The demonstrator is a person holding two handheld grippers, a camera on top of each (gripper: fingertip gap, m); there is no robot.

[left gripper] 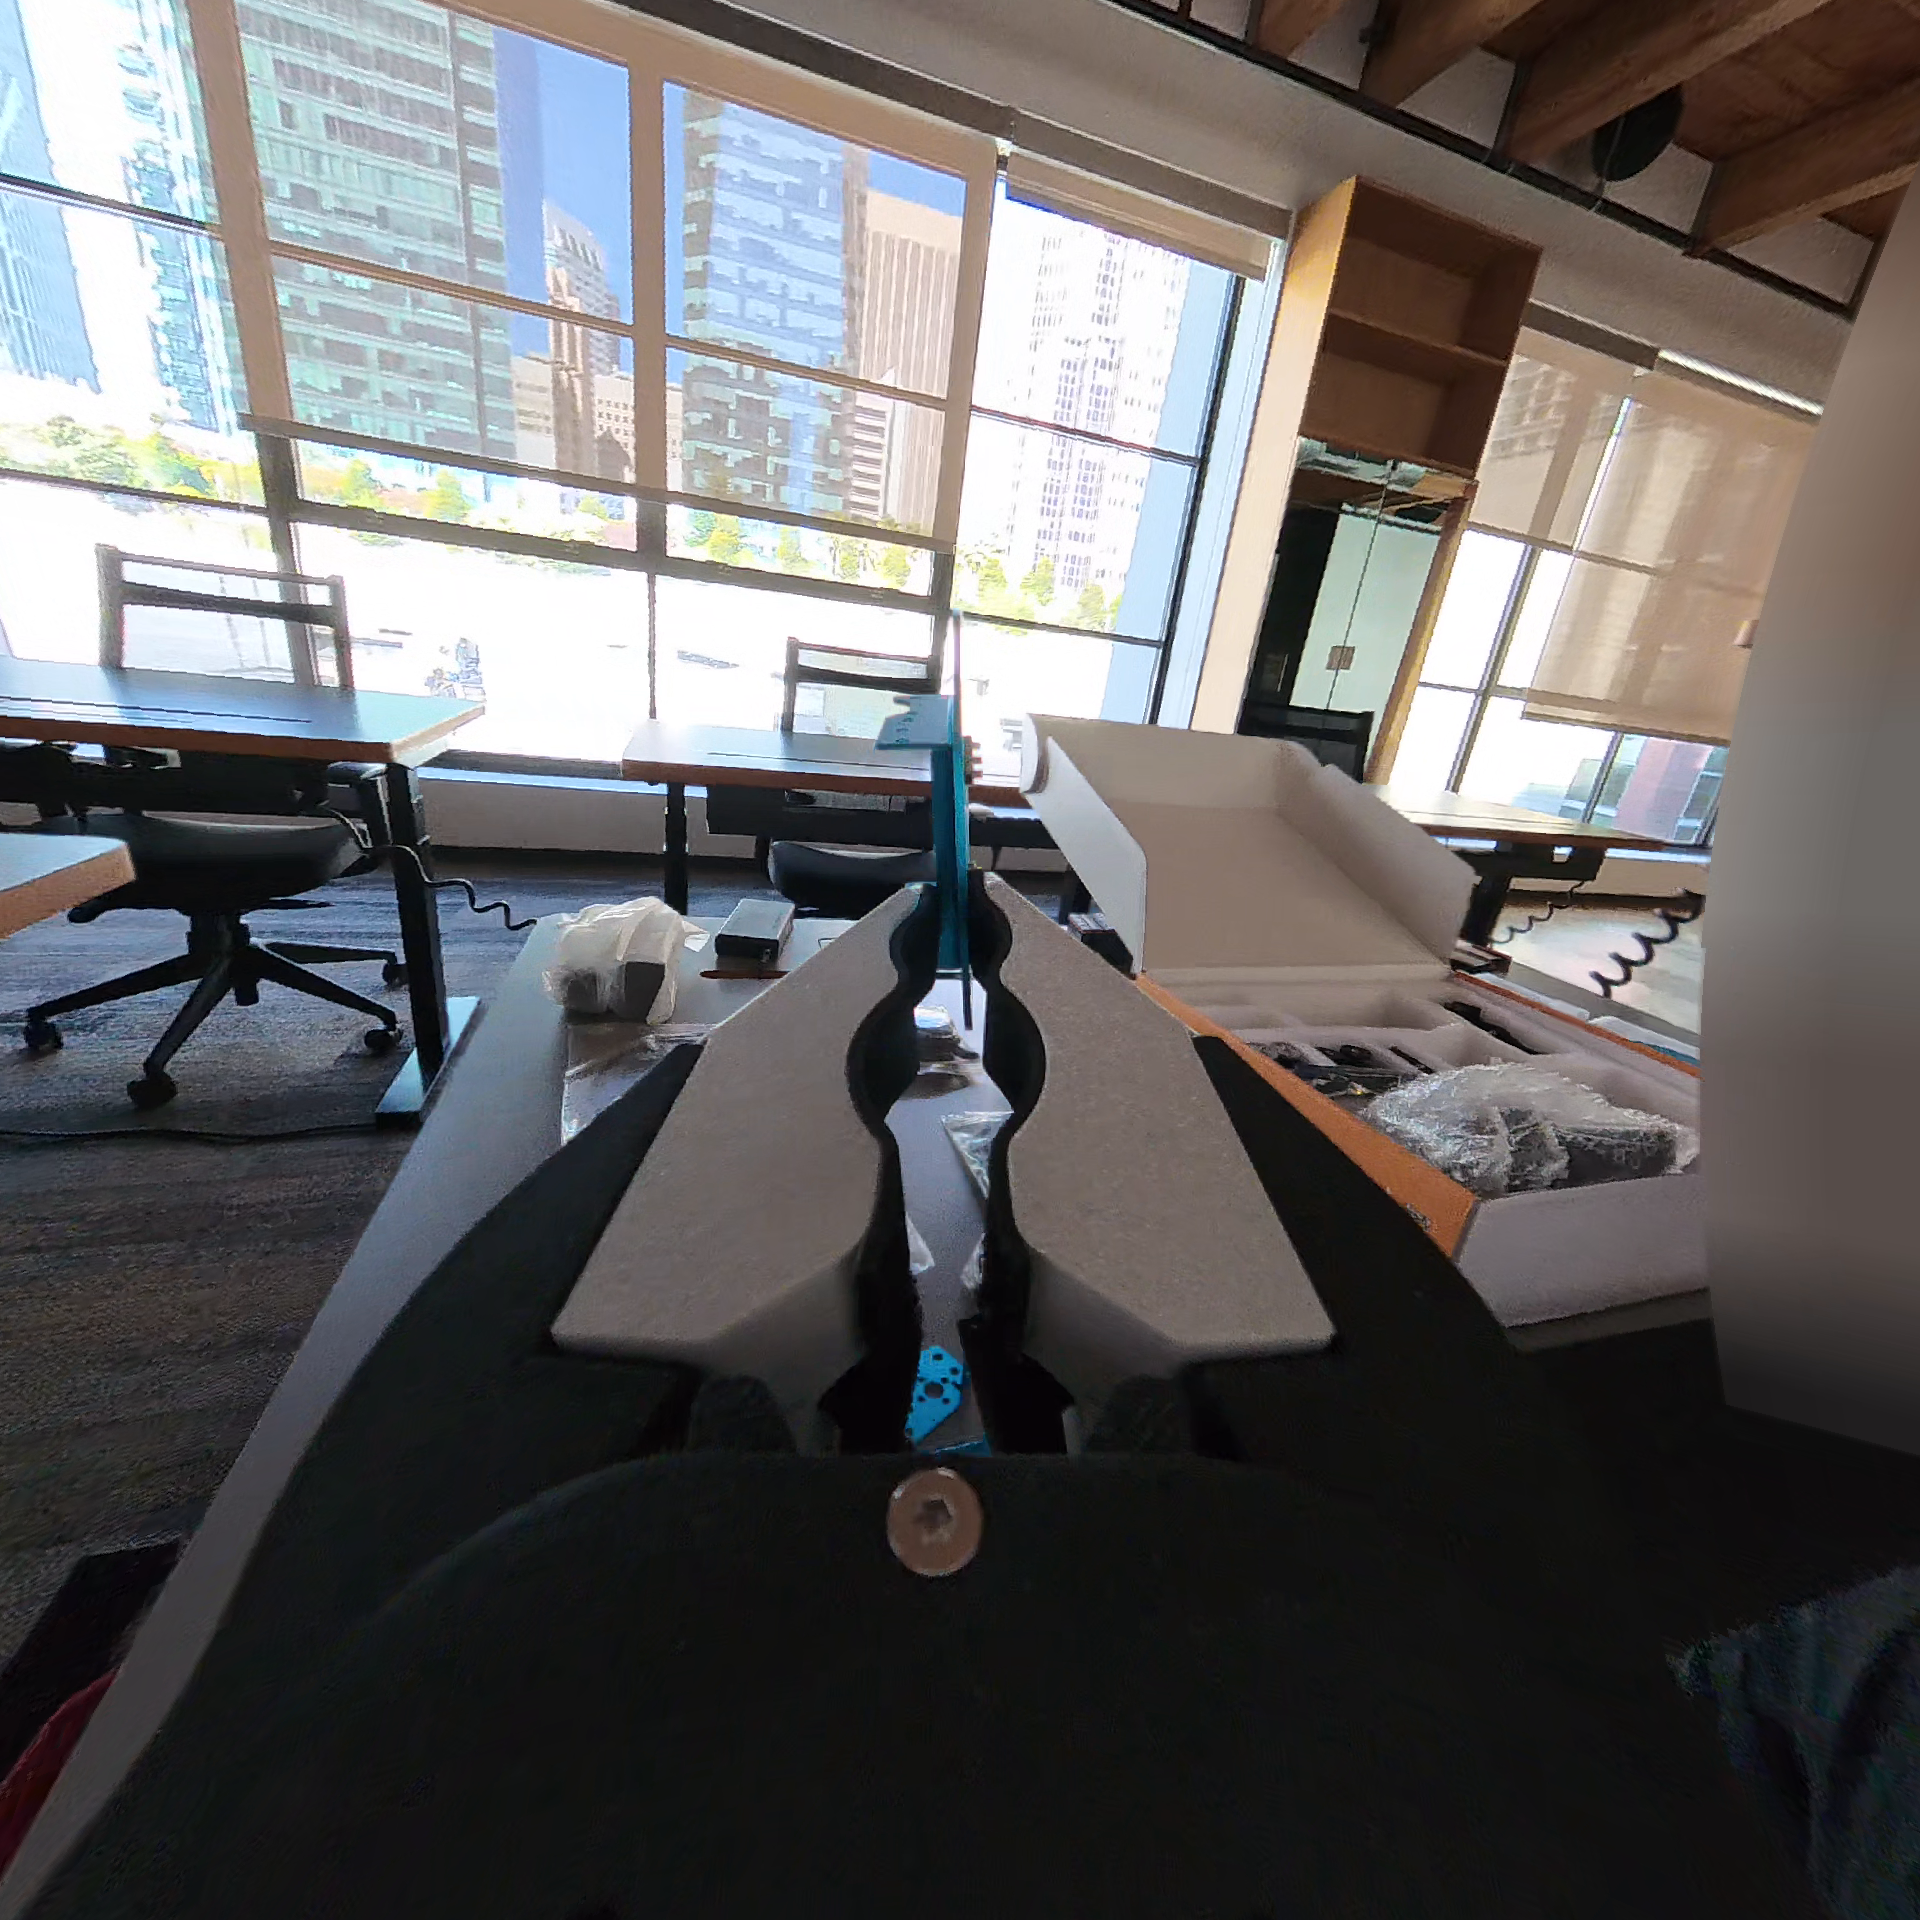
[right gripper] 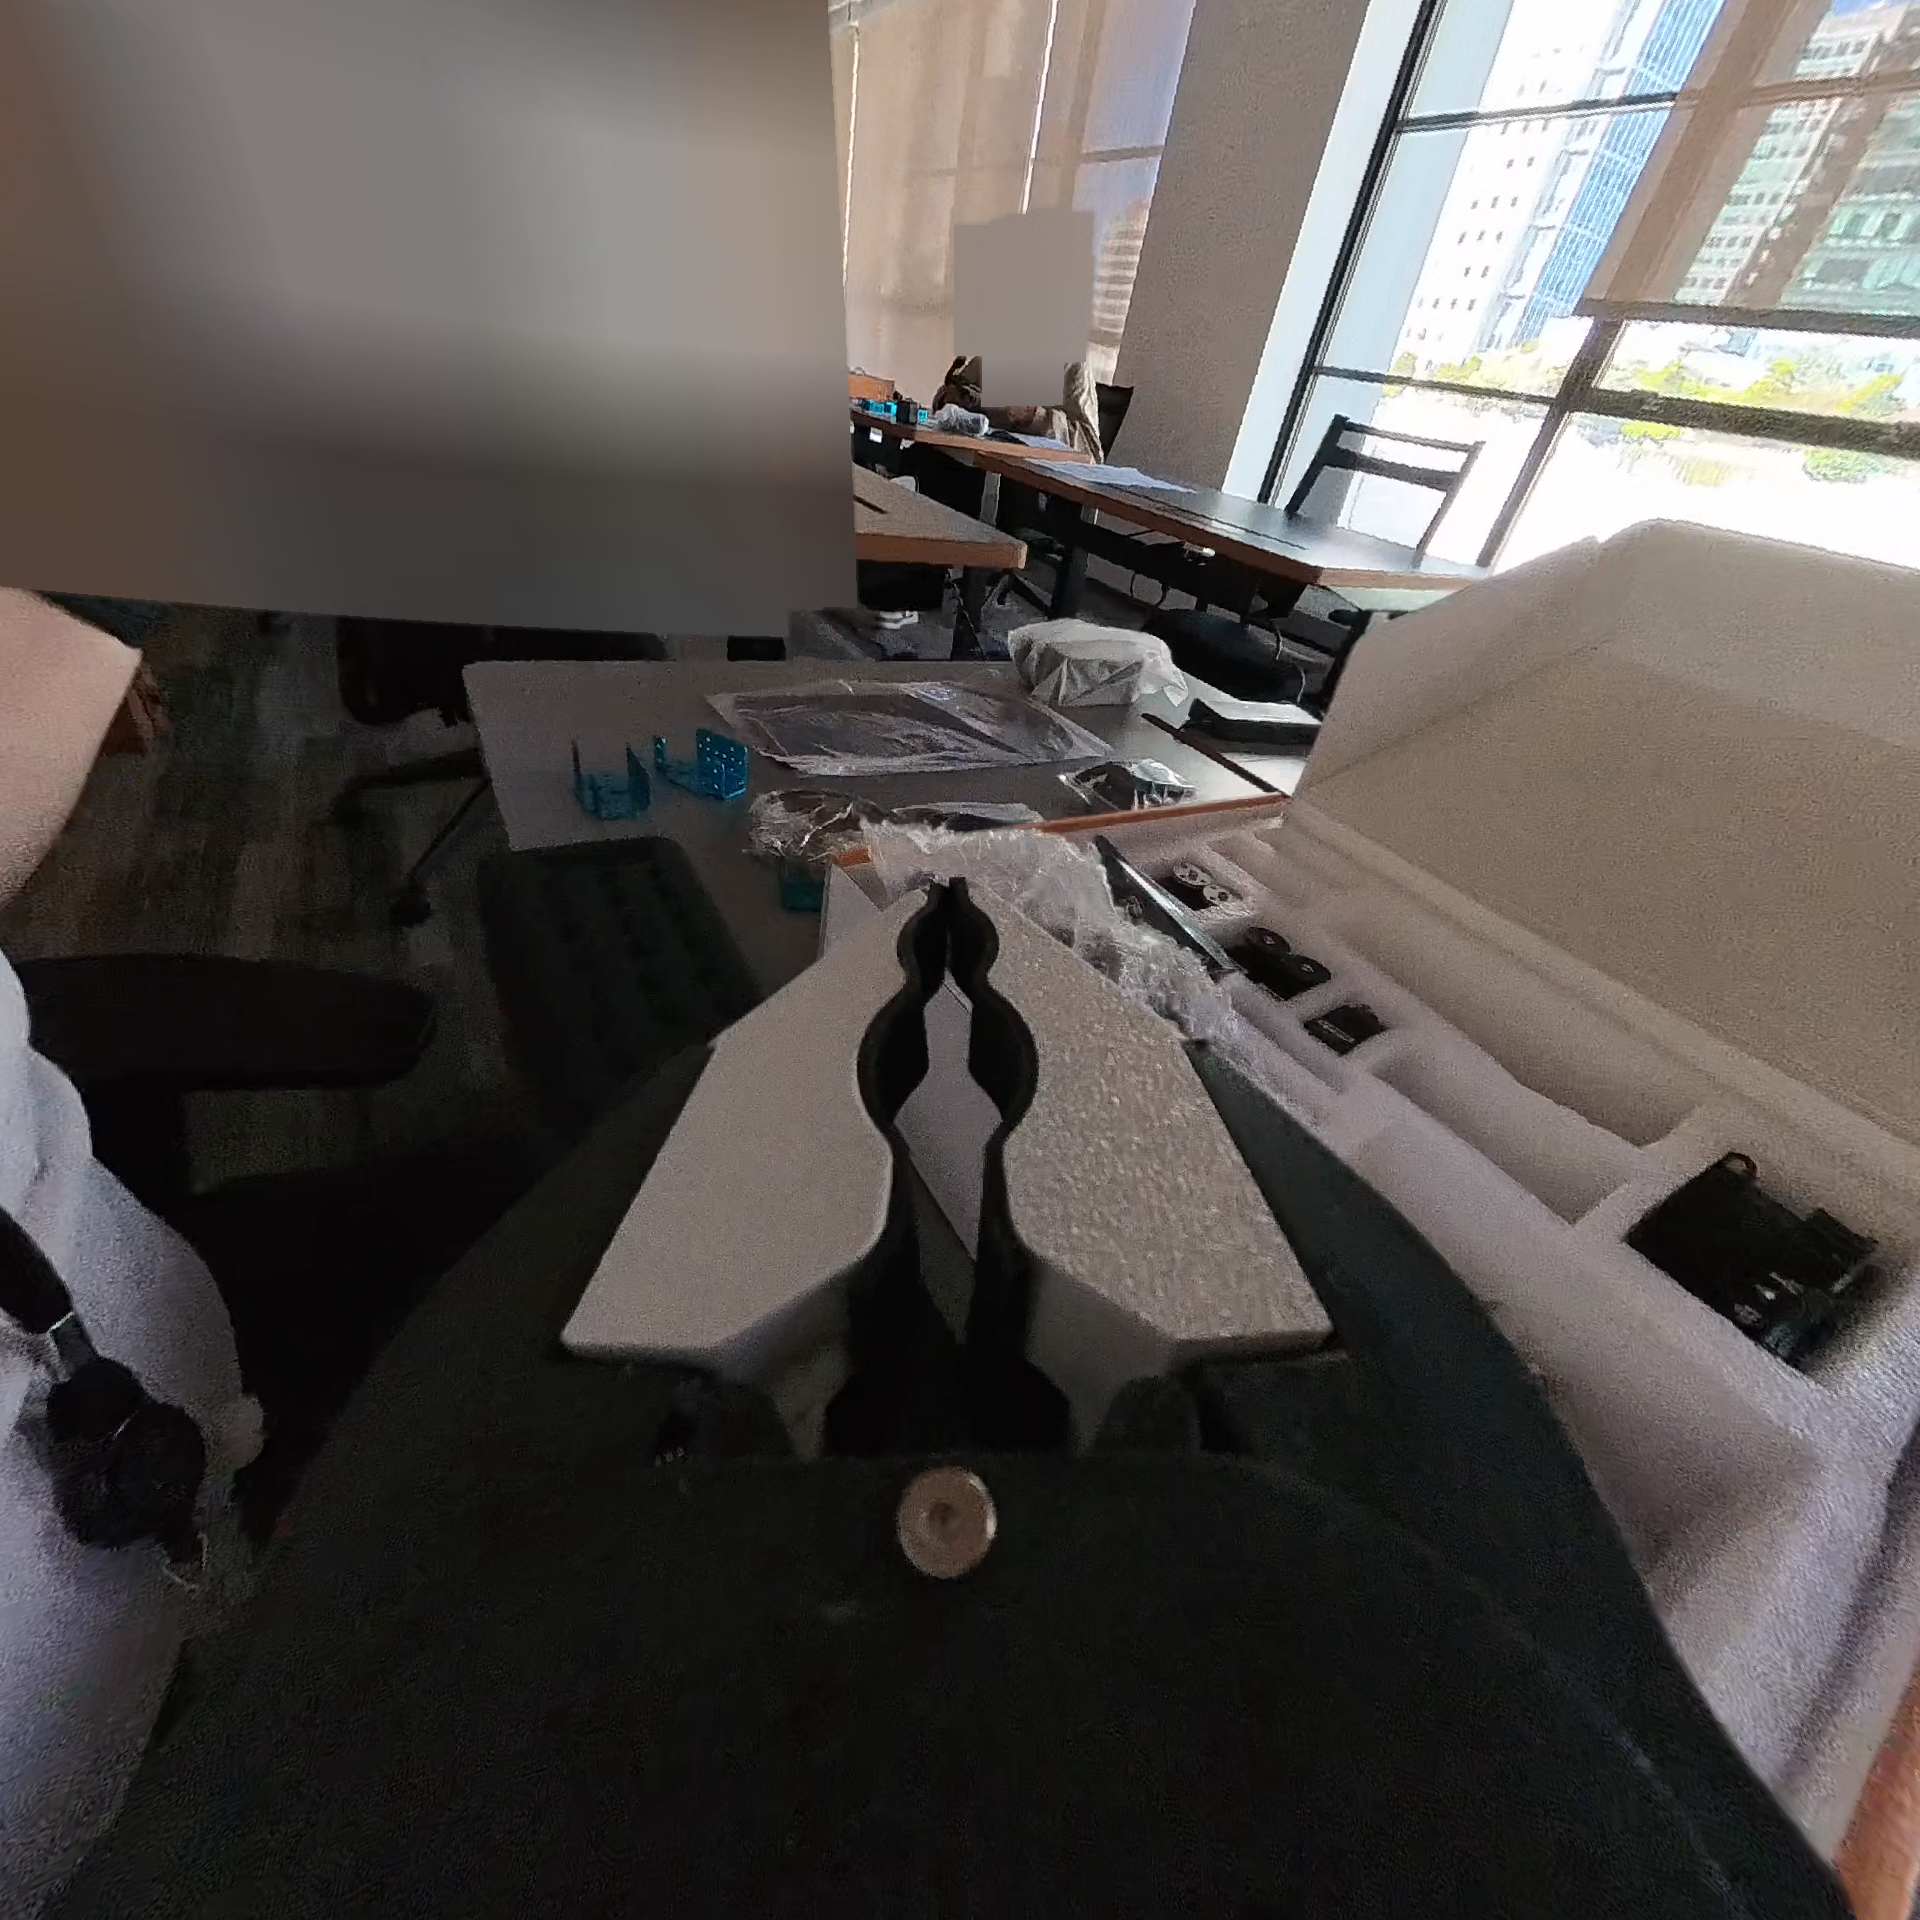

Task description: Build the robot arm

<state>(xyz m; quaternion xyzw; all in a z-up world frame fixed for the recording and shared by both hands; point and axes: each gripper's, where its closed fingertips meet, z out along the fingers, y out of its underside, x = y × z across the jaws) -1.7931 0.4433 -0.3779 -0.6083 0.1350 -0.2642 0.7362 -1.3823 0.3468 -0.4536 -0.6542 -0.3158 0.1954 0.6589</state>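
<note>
My left gripper (left gripper: 948, 896) is shut on a thin blue metal bracket (left gripper: 943, 800) and holds it upright, edge-on, above the dark table (left gripper: 488, 1122). A small blue perforated plate (left gripper: 935, 1387) shows low between the fingers. My right gripper (right gripper: 948, 902) is shut with nothing between its tips. It hovers at the near left edge of the open white foam-lined box (right gripper: 1538, 1049), beside crinkled clear plastic wrap (right gripper: 1029, 862). Black parts (right gripper: 1756, 1283) sit in the foam pockets.
Several blue metal brackets (right gripper: 665, 774) stand on the table's far left. Plastic bags of parts (right gripper: 904, 727) and a wrapped bundle (right gripper: 1091, 660) lie at the back. The same box (left gripper: 1299, 914) stands open at right. Desks and an office chair (left gripper: 229, 883) lie beyond. A person's sleeve (right gripper: 94, 1299) is at left. Left tips to right tips: about 45 centimeters.
</note>
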